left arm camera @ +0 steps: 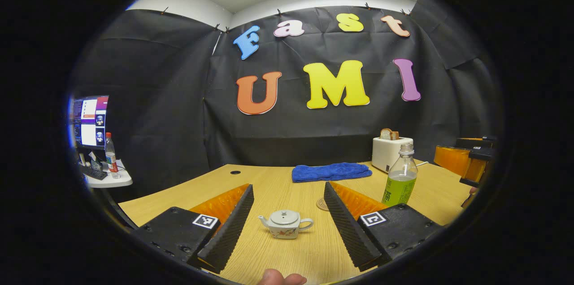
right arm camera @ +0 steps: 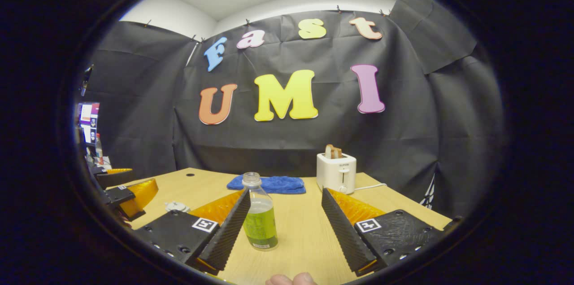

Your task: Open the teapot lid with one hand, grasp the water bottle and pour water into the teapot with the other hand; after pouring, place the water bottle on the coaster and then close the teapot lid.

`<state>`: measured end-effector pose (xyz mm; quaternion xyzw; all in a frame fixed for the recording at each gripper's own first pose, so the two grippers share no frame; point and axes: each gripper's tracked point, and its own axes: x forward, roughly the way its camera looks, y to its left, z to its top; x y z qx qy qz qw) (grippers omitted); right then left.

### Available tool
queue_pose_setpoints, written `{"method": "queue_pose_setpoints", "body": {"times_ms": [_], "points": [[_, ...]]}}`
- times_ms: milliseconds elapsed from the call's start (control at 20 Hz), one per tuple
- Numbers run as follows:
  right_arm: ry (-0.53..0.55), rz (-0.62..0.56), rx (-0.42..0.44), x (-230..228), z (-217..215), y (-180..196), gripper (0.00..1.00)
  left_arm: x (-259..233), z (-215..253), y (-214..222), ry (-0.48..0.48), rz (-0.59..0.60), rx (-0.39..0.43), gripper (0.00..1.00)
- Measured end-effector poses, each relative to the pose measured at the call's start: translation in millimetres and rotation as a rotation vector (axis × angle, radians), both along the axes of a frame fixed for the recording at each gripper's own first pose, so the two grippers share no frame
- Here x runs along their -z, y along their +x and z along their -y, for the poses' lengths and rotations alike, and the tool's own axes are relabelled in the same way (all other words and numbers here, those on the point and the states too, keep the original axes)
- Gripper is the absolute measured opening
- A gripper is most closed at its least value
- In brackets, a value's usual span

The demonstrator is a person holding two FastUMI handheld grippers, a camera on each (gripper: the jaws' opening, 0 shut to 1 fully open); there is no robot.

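Nothing has really started yet, as far as I can judge. The teapot [left arm camera: 285,224] sits on the desk [left arm camera: 278,190] with its lid [left arm camera: 284,217] on, right between the spread fingers of the left hand-held gripper [left arm camera: 287,226], which isn't touching it. Fingers wide apart, nothing pinched.

The right hand-held gripper [right arm camera: 284,226] is spread wide too and holds nothing. The water bottle [right arm camera: 259,213] stands upright on the desk, cap off, green drink about halfway up, just beside that gripper's left finger and inside the gap. I can't tell if it touches the finger.

So I'd say the step in hand is the approach: left one lined up for the lid, right one for the bottle. My guess for the next move: the left gripper needs to come down and close on the little lid knob, which is small, so it needs good aim. The right has to center on the bottle body before squeezing.

The coaster [left arm camera: 322,204] lies behind the teapot, near the bottle.

Count: one teapot, one lid, one task bottle, one coaster, two grippers. Also one blue towel [left arm camera: 331,172], one toaster [left arm camera: 389,152] with bread in it, and a second small bottle [left arm camera: 110,155] over on a side table by a monitor.
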<state>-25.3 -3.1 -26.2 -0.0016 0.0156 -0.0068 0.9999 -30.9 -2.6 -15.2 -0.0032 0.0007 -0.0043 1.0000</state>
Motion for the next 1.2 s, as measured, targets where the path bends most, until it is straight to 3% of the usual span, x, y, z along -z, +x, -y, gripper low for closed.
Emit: {"method": "queue_pose_setpoints", "body": {"times_ms": [200, 600, 900, 1200], "points": [[-0.049, -0.019, 0.009, 13.2, -1.9, 8.5, 0.95, 8.8, -5.7, 1.7, 0.017, -0.024, -0.006, 0.99], [-0.008, -0.030, -0.036, 19.6, -3.1, 17.7, 0.97, 29.1, -8.1, 17.5, 0.020, -0.085, 0.013, 0.99], [-0.006, -0.074, -0.017, 33.2, 14.4, 22.3, 0.95, 59.6, -2.7, 47.2, 0.023, -0.206, 0.053, 0.99], [-0.015, -0.105, -0.003, 39.7, 24.6, 25.5, 0.97, 77.9, -2.2, 65.2, 0.019, -0.295, 0.066, 0.80]]}}
